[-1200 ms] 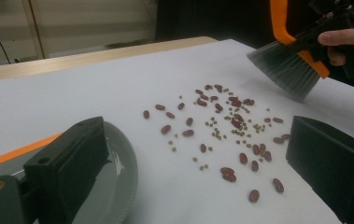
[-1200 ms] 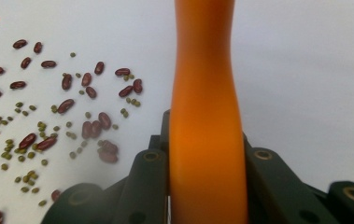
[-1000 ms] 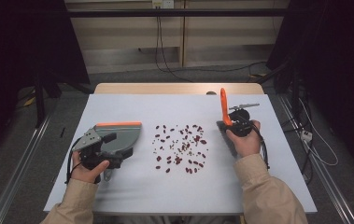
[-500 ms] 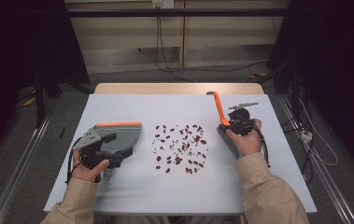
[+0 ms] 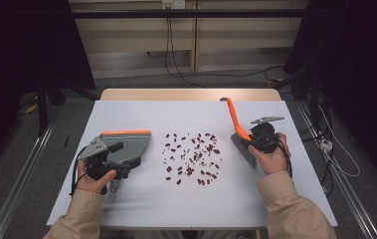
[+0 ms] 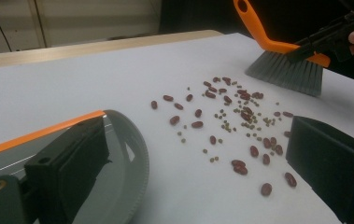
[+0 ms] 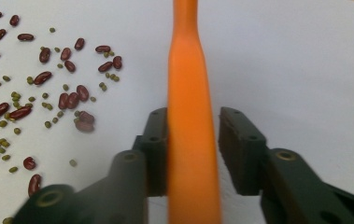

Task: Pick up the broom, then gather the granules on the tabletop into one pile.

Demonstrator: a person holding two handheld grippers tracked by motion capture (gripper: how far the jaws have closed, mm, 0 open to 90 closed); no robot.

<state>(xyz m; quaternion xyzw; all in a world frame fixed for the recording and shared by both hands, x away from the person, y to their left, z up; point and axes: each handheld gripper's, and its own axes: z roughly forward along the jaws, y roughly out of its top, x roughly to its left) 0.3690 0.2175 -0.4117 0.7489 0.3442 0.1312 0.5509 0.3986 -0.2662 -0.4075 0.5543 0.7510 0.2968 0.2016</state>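
Nearest the person, two beige sleeves [image 5: 295, 209] are seen entering from the bottom edge, cut off below the elbows. The left hand [image 5: 92, 180] is laid low on the tabletop [image 5: 141, 209], wrapped around the left gripper [image 5: 119, 162]. Its jaws are spread wide: one is set against the dustpan [image 5: 126, 147], the other stands clear over bare tabletop, and nothing is pinched between them. The dustpan lies flat, its orange edge turned away from the person, its mouth facing the beans [image 5: 192, 157]. Much of the pan is hidden by the gripper body.

The right hand [image 5: 271, 158] is held slightly raised beside the right gripper [image 5: 245, 142]. The brush [image 5: 235, 122] handle stands between its jaws; one pad is against it, while a gap is seen at the other, after a recent closing movement. Firm pressure cannot be confirmed. The bristles [image 6: 286, 72] rest just beside the beans. The handle tip is cut off in the right gripper view.

Beans are scattered mid-tabletop between dustpan and brush; small green ones are hard to separate from above.
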